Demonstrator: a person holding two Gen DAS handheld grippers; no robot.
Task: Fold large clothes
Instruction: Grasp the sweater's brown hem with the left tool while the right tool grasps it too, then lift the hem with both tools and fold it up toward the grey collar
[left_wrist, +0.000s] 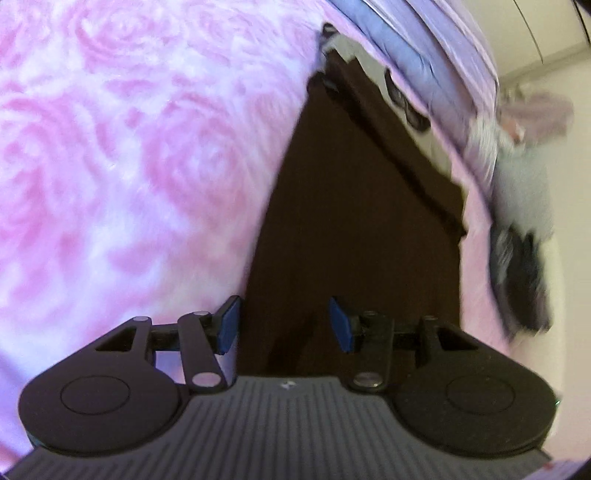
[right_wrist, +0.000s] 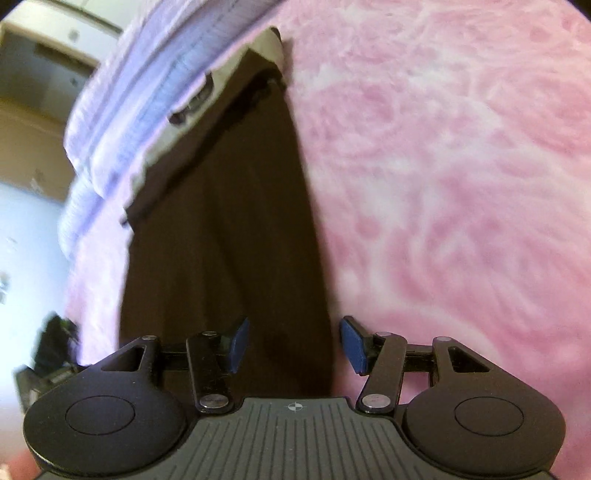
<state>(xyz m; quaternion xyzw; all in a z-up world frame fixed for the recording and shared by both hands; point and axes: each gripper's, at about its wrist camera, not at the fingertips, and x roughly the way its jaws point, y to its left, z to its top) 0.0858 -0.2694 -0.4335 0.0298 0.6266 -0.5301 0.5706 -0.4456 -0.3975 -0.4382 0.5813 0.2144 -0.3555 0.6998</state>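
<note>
I bring both tongs — left tongs (left_wrist: 284, 325), right tongs (right_wrist: 293, 345) — spread and empty over the brown garment (left_wrist: 351, 221) on the bed (left_wrist: 110, 147); next, pinching its near edge.

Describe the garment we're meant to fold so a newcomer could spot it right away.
Find the pink rose-patterned blanket that covers the bed. On it lies a long, flat, dark brown garment, narrowing toward its far end near the lilac striped bedding. It is the only dark, plain piece against all that pale, patterned fabric.
</note>
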